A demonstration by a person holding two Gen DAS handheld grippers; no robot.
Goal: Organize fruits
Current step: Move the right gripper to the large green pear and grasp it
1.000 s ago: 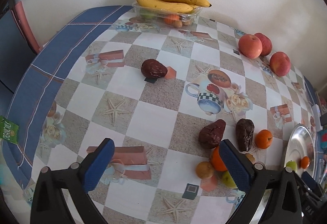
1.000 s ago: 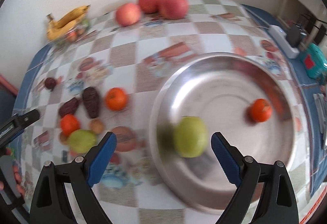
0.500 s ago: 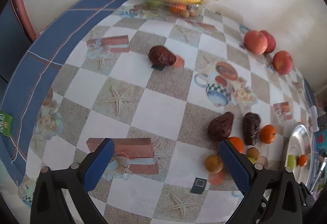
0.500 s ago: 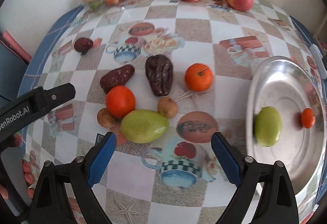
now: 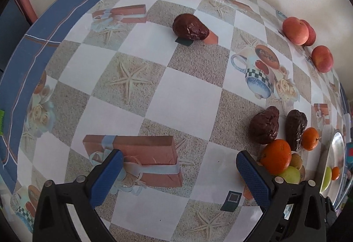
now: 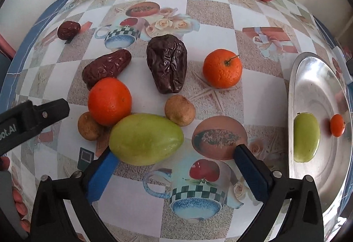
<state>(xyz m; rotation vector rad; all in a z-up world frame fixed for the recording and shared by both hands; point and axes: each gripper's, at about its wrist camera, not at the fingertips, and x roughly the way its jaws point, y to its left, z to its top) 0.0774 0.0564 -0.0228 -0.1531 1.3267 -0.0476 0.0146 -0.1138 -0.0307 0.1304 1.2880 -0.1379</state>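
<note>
A table covered by a checked, picture-printed cloth (image 6: 211,12) is seen, with a round metal tray (image 6: 308,78) at its right edge in which a green fruit (image 6: 306,137) and a small orange (image 6: 337,125) are held well apart. Just left of the tray, a loose cluster is formed by a large green mango-like fruit (image 6: 146,139), two oranges (image 6: 109,101) and wrinkled dark brown fruits (image 6: 167,63). The right gripper (image 6: 174,172) is held wide open just before the green fruit, nothing gripped, and the left gripper (image 5: 179,178) is likewise spread wide over bare cloth.
</note>
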